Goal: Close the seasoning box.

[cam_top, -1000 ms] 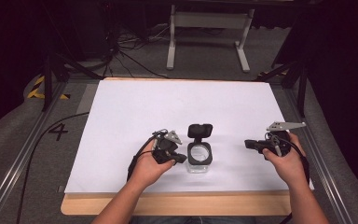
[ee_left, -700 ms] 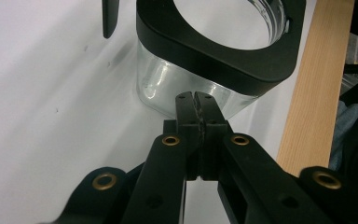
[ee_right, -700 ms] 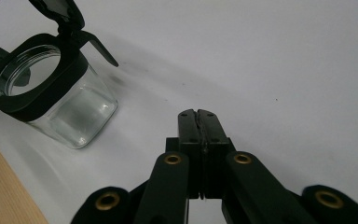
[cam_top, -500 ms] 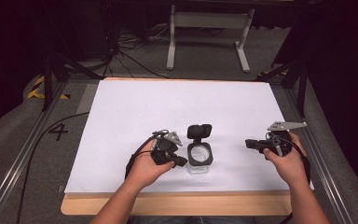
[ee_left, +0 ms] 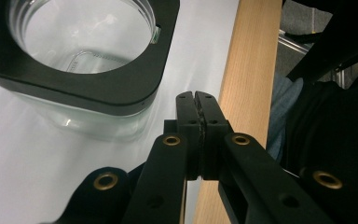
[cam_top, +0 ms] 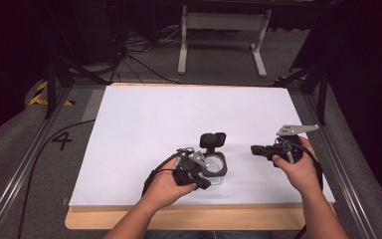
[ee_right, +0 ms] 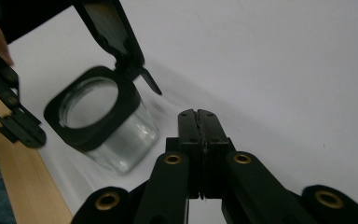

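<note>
A clear glass jar (cam_top: 214, 168) with a black square collar stands near the front middle of the white sheet. Its hinged black lid (cam_top: 213, 140) is flipped up and open at the far side. My left gripper (cam_top: 205, 183) is shut and empty, close against the jar's front-left side. In the left gripper view its jaws (ee_left: 196, 95) are pressed together just beside the jar (ee_left: 81, 56). My right gripper (cam_top: 255, 149) is shut with nothing in it, a short way right of the jar and pointing at it. The right gripper view shows its own tips (ee_right: 197, 114), the jar (ee_right: 105, 126) and the lid (ee_right: 112, 28).
A white sheet (cam_top: 179, 119) covers the wooden table, whose bare front edge (cam_top: 189, 219) shows near the person. Metal rails (cam_top: 20, 174) run along both sides. A cable (cam_top: 45, 144) crosses the left floor. A white stand (cam_top: 224, 30) sits on the floor beyond the table.
My left gripper has shifted slightly right and nearer the front, closer to the jar. The jar and the right gripper have stayed almost still.
</note>
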